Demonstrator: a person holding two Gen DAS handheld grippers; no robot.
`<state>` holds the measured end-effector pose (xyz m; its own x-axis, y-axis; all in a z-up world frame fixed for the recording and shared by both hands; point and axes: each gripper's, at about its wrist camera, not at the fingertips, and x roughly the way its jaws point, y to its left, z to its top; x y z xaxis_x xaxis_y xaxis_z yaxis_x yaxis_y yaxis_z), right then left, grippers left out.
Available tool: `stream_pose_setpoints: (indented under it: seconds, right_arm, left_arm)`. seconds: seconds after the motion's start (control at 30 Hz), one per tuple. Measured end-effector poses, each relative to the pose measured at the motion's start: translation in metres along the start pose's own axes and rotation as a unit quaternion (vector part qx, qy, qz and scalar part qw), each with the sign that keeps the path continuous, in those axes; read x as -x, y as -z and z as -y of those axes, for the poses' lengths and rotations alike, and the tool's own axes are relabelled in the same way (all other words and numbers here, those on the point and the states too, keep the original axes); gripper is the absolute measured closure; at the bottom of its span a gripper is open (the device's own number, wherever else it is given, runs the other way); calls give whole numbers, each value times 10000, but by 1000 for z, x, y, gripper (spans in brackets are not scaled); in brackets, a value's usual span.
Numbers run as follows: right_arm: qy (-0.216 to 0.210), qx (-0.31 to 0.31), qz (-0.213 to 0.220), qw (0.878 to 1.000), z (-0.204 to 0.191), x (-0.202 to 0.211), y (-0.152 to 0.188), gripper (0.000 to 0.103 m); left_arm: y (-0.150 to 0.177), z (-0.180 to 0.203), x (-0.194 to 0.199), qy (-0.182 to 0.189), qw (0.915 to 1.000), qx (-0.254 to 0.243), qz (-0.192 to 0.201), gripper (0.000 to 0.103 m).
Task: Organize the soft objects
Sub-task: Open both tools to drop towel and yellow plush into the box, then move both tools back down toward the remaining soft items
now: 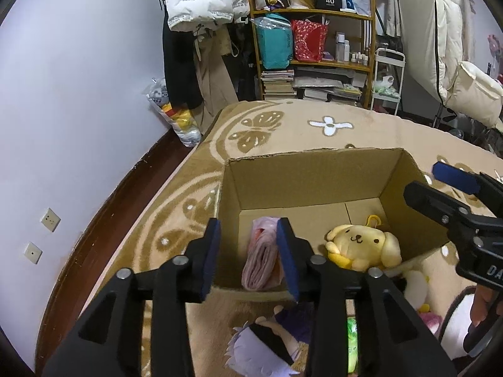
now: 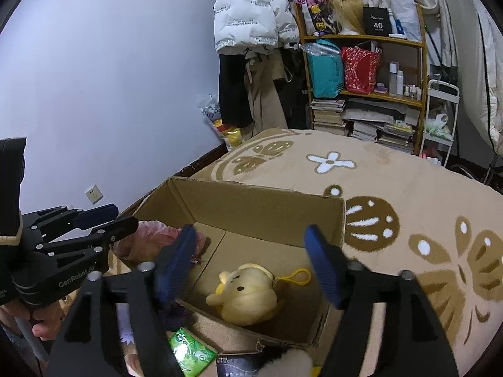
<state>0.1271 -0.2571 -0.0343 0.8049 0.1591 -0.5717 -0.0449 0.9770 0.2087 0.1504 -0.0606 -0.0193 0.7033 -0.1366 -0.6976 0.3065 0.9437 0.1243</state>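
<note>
An open cardboard box [image 1: 314, 154] [image 2: 251, 187] stands on the patterned carpet. Inside lie a yellow dog plush [image 1: 361, 245] [image 2: 248, 295] with a yellow loop and a folded pink cloth [image 1: 261, 260] [image 2: 151, 235]. My left gripper [image 1: 250, 257] [image 2: 125, 216] hovers over the box's near left part. Its jaws are apart, the cloth lies below them, and the left pad is clear of it. My right gripper [image 2: 250, 267] [image 1: 422, 179] stands wide open above the yellow plush, holding nothing.
In front of the box lie a grey-haired doll with a black blindfold [image 1: 267, 345], a green packet [image 2: 188, 352], a white plush [image 1: 415, 286] and a dark packet [image 2: 239, 364]. A wooden shelf [image 1: 314, 12], hanging coats [image 1: 201, 0] and a white cart [image 1: 388, 78] line the far wall.
</note>
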Motion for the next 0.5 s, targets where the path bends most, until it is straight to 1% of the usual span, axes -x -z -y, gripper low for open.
stream_pose_setpoints:
  seconds: [0.07,0.17,0.23,0.3,0.43,0.5]
  right_arm:
    - [-1,-45,60,10000,-2,7,-1,14]
    - [8,-105,117,9999,-5,19,-1,6]
    - [12,-125,168,9998,-7,27,-1,1]
    - [29,-151,216,9996,-9,36,0,0]
    - [87,-185,242,9995,-12,52,3,0]
    - [113,-202,254,9994,-12,60,4,0]
  left_arm:
    - [2,-2,8,-41,10000,19,82,44]
    - [7,-5,19,-76,9999,-29,118,40]
    - [10,-8,25,-78,9999,-19,110,33]
    - [14,-10,32,-104,9998,4,146,26]
    - [18,-10,45,-160,9997,-22,184,17]
    - [21,-9,52,-208,9995,-18,239,10]
